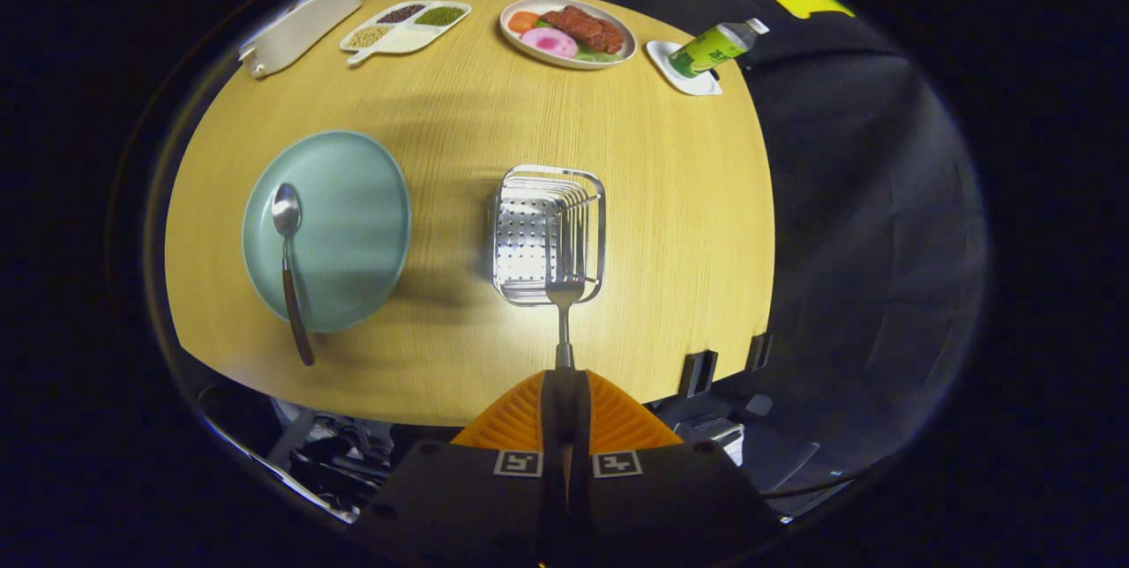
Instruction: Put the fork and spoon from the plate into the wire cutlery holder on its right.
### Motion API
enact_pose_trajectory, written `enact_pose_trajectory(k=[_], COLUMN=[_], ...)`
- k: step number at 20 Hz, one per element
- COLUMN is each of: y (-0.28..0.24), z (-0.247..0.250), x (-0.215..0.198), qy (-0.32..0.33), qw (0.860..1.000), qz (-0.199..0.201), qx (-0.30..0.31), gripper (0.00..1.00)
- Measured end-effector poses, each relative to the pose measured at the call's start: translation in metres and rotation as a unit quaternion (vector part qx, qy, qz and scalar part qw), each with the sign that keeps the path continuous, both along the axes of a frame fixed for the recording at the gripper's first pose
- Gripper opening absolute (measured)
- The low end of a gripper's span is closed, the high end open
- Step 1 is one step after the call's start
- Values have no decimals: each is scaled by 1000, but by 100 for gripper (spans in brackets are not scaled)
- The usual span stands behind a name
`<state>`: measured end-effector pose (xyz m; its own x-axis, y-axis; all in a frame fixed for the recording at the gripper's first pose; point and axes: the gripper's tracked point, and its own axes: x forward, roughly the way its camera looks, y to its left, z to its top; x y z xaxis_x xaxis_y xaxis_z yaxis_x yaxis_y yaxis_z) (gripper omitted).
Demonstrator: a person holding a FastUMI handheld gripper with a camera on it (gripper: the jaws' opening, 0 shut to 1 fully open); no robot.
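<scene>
My gripper is shut on the fork, which sticks out straight ahead between the fingers. The fork's tines hang over the near rim of the wire cutlery holder, high above the wooden table. To the left of the holder lies the pale green plate. The spoon rests on the plate's left part, bowl towards the far side, handle reaching past the near rim onto the table.
At the table's far side stand a divided white tray of beans, a plate of food, a green bottle lying on a white coaster and a long white dish. The table's near edge runs just ahead of my fingers.
</scene>
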<state>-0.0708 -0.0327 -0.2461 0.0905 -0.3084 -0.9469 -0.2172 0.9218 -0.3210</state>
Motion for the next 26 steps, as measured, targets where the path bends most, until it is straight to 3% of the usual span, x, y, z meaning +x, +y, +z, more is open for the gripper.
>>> enact_pose_trajectory(k=[6, 13, 14, 17, 19, 26], y=[-3, -10, -11, -15, -14, -4], z=[-22, -25, -25, -21, -16, 14], x=[14, 19, 20, 23, 24, 16], qy=[76, 104, 102, 94, 89, 39], qw=[995, 991, 992, 993, 993, 996], qz=[62, 79, 79, 78, 81, 75], qx=[12, 9, 7, -1, -6, -27], gripper=[7, 14, 17, 46, 55, 73])
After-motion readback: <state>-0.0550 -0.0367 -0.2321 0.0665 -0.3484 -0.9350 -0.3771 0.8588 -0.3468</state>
